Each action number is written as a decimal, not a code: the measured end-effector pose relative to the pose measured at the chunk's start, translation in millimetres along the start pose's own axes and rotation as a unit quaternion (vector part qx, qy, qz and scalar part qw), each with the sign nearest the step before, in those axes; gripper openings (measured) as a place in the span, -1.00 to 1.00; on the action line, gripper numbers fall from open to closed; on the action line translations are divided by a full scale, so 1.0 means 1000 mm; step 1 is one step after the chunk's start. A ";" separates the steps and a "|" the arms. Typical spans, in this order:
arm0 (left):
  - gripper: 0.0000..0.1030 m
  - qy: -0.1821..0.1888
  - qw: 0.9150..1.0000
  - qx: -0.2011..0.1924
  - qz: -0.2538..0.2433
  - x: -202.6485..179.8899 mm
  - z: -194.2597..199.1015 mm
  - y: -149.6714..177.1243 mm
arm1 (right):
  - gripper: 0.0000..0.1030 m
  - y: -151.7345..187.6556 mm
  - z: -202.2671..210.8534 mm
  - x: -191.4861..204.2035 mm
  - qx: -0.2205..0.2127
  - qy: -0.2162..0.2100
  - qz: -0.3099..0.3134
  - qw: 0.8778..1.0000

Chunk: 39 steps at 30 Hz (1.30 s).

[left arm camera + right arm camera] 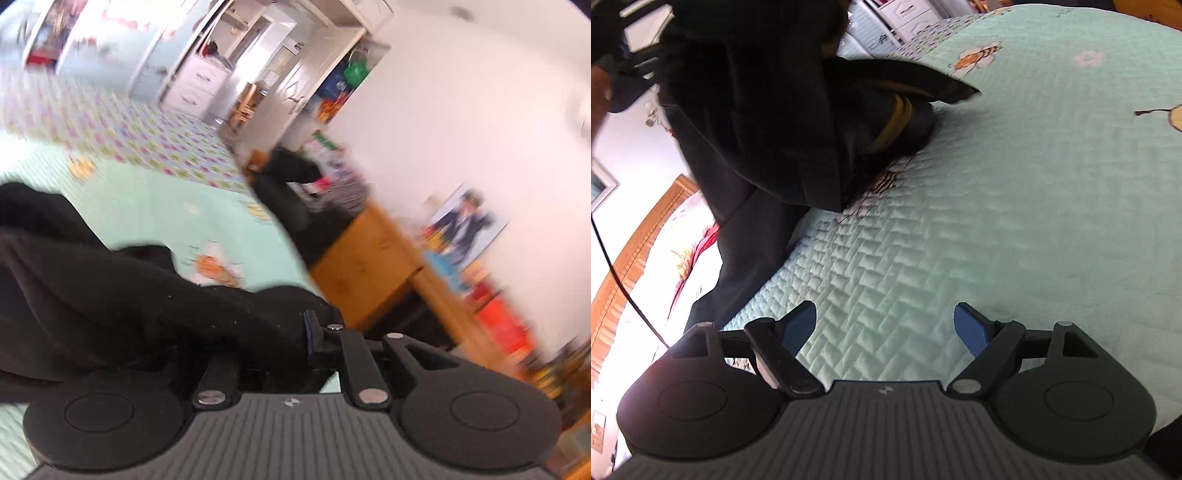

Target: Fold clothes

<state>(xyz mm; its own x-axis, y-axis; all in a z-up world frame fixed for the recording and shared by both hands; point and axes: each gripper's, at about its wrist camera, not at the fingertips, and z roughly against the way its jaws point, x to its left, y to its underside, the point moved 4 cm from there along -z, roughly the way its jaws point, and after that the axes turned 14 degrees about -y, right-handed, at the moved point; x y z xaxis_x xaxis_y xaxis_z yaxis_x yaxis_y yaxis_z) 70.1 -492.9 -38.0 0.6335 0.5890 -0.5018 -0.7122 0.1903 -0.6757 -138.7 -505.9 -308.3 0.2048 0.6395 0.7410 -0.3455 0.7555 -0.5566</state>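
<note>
Your left gripper (295, 343) is clamped on the black garment (110, 295). In the left wrist view the dark cloth bunches thickly over and between the fingers, hiding one of them completely; only a thin strip of one blue pad shows at the edge of the fabric, with the black finger links behind it drawn close together. The cloth trails away from the jaws toward the left of that view and hangs above the mint-green quilt (155, 206) on the bed, clear of it near the gripper. The room beyond the quilt is smeared with blur, so little there can be read.

Your right gripper (884, 326) stands wide apart and holds nothing. Its two blue pads (971, 328) are well separated, and only bare quilt (997, 206) shows between them; whether the fingertips touch the quilt you cannot tell from this view.

In the right wrist view the garment (757, 110) is lifted at its upper end, up in the top left above the quilt, where a dark device and part of your hand are just visible. Its lower end, with yellow stripes (897, 122), rests on the quilt, well away from the right gripper. Another dark length of cloth drapes down past the quilt's left edge.
</note>
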 end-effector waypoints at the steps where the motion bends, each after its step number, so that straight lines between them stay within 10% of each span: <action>1: -0.69 0.015 1.000 0.019 0.007 0.000 -0.002 0.007 | 0.59 -0.001 0.003 -0.003 -0.006 0.003 -0.005 1.000; 5: -0.58 -0.033 0.988 0.141 -0.057 0.017 -0.026 0.074 | 0.59 -0.006 0.010 -0.020 -0.028 -0.004 -0.039 0.999; 9: -0.56 -0.066 0.973 0.222 0.004 0.071 -0.033 0.135 | 0.61 -0.006 0.006 -0.025 -0.018 -0.017 -0.048 0.999; 19: 0.03 -0.091 0.983 0.154 -0.044 0.110 0.040 0.151 | 0.72 0.003 -0.022 0.000 0.013 0.008 0.042 0.999; 33: 0.08 -0.142 0.976 0.165 0.019 0.161 0.058 0.169 | 0.72 -0.018 -0.084 0.014 -0.014 0.057 0.138 0.989; 39: 0.22 -0.139 0.978 0.154 -0.008 0.160 0.054 0.170 | 0.20 -0.037 -0.062 0.007 -0.032 0.075 0.190 0.978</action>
<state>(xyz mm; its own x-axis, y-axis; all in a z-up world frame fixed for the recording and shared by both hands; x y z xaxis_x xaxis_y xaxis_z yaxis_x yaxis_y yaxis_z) 34.1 -324.2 -204.1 0.5697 0.7661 -0.2975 -0.7870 0.4044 -0.4659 -68.0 -520.8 -305.8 0.2069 0.8856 0.4157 -0.3665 0.4641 -0.8064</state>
